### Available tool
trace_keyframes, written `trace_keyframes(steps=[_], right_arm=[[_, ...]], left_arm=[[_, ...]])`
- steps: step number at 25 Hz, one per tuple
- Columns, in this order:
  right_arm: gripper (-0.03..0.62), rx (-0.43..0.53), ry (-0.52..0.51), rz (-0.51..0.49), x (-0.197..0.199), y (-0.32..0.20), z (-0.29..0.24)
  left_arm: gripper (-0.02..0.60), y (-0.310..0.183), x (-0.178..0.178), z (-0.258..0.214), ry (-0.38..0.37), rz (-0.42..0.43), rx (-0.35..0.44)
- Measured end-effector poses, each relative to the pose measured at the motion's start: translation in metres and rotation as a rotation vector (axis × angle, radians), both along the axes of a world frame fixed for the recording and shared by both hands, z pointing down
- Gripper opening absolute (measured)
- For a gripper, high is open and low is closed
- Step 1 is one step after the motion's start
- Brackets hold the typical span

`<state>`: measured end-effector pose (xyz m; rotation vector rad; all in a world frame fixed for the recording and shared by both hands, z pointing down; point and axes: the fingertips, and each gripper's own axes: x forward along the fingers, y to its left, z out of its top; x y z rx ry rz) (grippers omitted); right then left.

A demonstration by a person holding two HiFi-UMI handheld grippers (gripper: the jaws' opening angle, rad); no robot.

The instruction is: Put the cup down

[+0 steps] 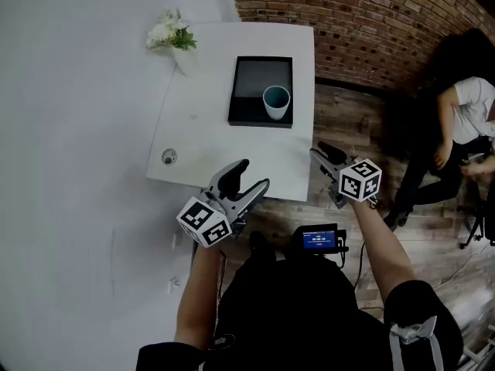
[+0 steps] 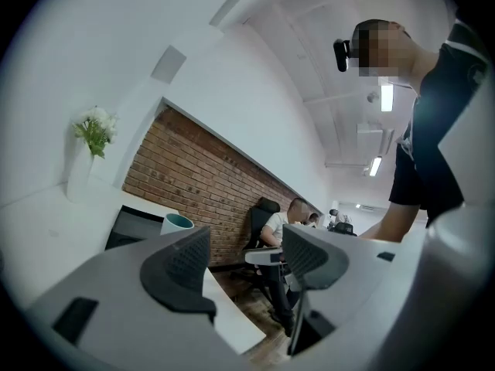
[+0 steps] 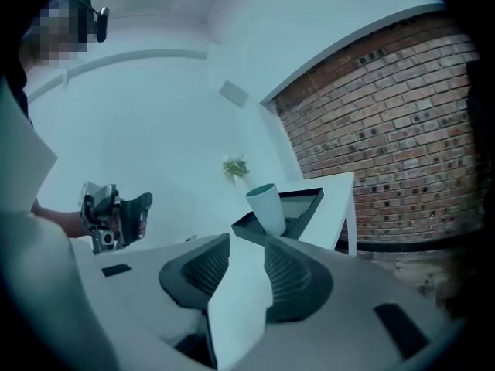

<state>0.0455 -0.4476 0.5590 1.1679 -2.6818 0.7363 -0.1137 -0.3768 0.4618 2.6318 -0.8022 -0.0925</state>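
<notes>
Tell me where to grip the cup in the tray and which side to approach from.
Grip the cup across its side wall, just below the rim. It stands upright, mouth up, in the near right corner of the tray. Come in level from the near edge of the table, probably with the right gripper, clearing the low tray wall.

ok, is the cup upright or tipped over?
Upright. The cup stands in the black tray on the white table, mouth up, its teal inside visible in the head view.
</notes>
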Motion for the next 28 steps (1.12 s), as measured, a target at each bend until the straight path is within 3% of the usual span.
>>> trace_keyframes(steps=[4, 7, 12, 16, 23, 28], right_arm=[[0.041, 0.06, -0.061, -0.004, -0.002, 0.012, -0.035], [0.018, 0.116, -0.09, -0.039, -0.003, 0.021, -0.069], [0.013, 0.189, -0.142, -0.096, -0.008, 0.041, -0.118], [0.012, 0.213, -0.164, -0.12, -0.015, 0.057, -0.136], [0.012, 0.195, -0.19, -0.135, -0.026, 0.07, -0.131], [0.012, 0.19, -0.171, -0.17, -0.037, 0.074, -0.127]], left_arm=[[0.299, -0.002, 0.003, -0.002, -0.007, 0.018, 0.023], [0.299, -0.001, 0.008, -0.011, -0.005, 0.017, 0.043], [0.281, 0.012, 0.022, -0.033, 0.001, 0.037, 0.1], [0.217, 0.025, 0.03, -0.046, 0.017, 0.052, 0.149], [0.017, 0.032, 0.031, -0.052, 0.071, 0.059, 0.159], [0.008, 0.034, 0.035, -0.048, 0.054, 0.072, 0.154]])
